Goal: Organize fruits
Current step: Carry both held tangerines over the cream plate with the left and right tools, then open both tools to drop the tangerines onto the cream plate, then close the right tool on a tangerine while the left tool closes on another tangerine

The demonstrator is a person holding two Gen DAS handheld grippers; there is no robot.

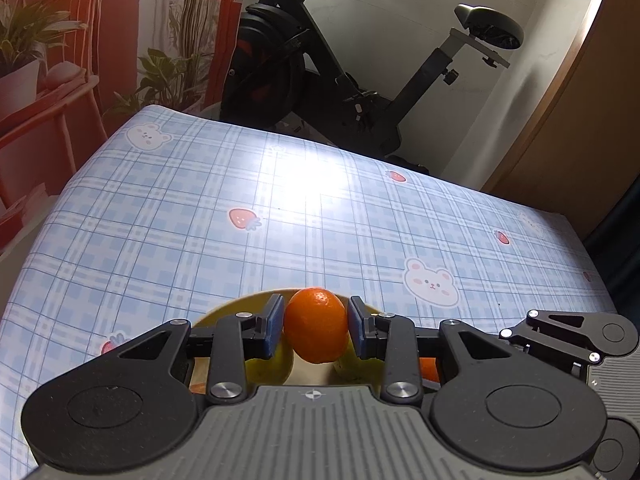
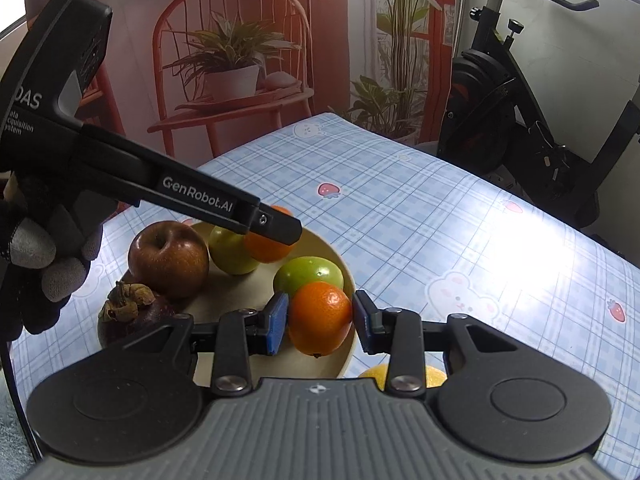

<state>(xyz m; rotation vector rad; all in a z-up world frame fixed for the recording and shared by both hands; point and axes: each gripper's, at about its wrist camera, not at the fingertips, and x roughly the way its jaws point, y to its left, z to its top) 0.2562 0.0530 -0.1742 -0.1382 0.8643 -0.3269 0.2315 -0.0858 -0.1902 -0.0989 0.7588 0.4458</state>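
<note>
In the left wrist view my left gripper (image 1: 316, 326) is shut on an orange (image 1: 316, 320), hanging just above the beige plate (image 1: 236, 306). The right wrist view shows my right gripper (image 2: 320, 320) shut on a second orange (image 2: 320, 316) over the plate's (image 2: 228, 292) near right rim. On the plate lie a red apple (image 2: 168, 258), two green apples (image 2: 230, 252) (image 2: 308, 272) and a dark mangosteen (image 2: 132, 312). The left gripper (image 2: 276, 236) reaches in from the upper left, its orange (image 2: 264, 250) over the plate's far side.
A yellow fruit (image 2: 400, 374) lies on the blue checked tablecloth (image 2: 440, 220), half hidden under my right gripper. A gloved hand (image 2: 44, 264) holds the left gripper. An exercise bike (image 1: 340, 80) stands past the table's far edge, beside a plant-printed backdrop (image 2: 240, 60).
</note>
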